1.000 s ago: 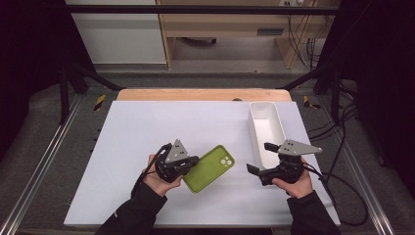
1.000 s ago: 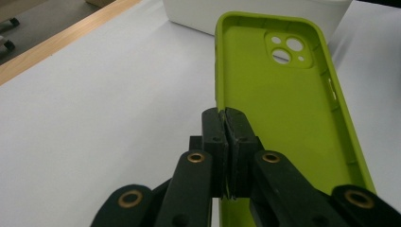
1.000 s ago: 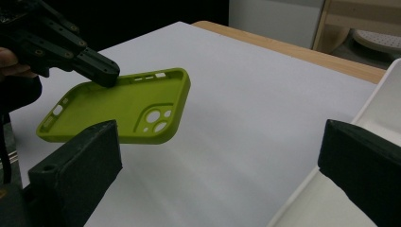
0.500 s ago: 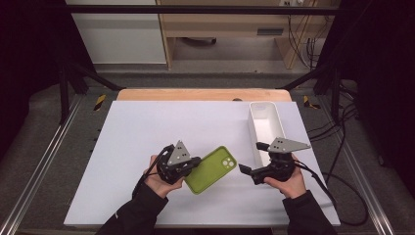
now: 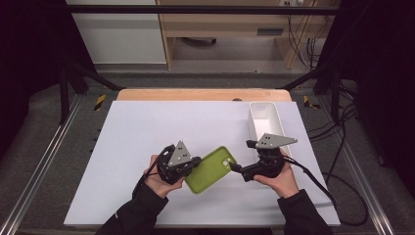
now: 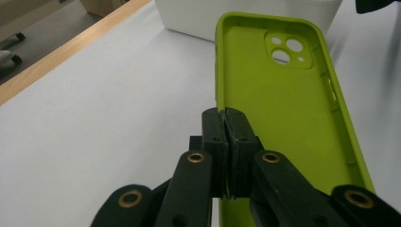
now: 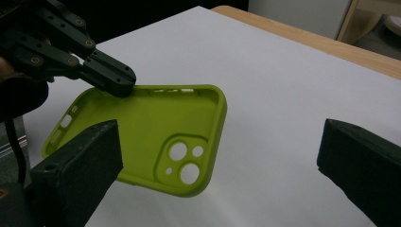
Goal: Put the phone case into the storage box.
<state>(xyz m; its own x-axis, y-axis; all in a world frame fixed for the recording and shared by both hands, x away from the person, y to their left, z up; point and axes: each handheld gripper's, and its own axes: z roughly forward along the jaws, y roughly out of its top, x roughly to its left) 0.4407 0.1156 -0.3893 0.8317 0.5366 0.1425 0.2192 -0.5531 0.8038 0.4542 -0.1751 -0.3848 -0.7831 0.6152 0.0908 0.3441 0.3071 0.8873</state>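
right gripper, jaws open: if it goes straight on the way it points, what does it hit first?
Most likely the green phone case, at its camera-cutout end, which lies just ahead between the open jaws of the right gripper. The left gripper clamps its far rim. Depth is unclear.

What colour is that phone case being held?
The phone case is lime green, clearest in the left gripper view.

Looks like a lab: white table (image 5: 147, 127) on metal rails (image 5: 44, 161) mid-frame, black curtains (image 5: 29, 58) at both sides, cables (image 5: 303, 29) upper right.
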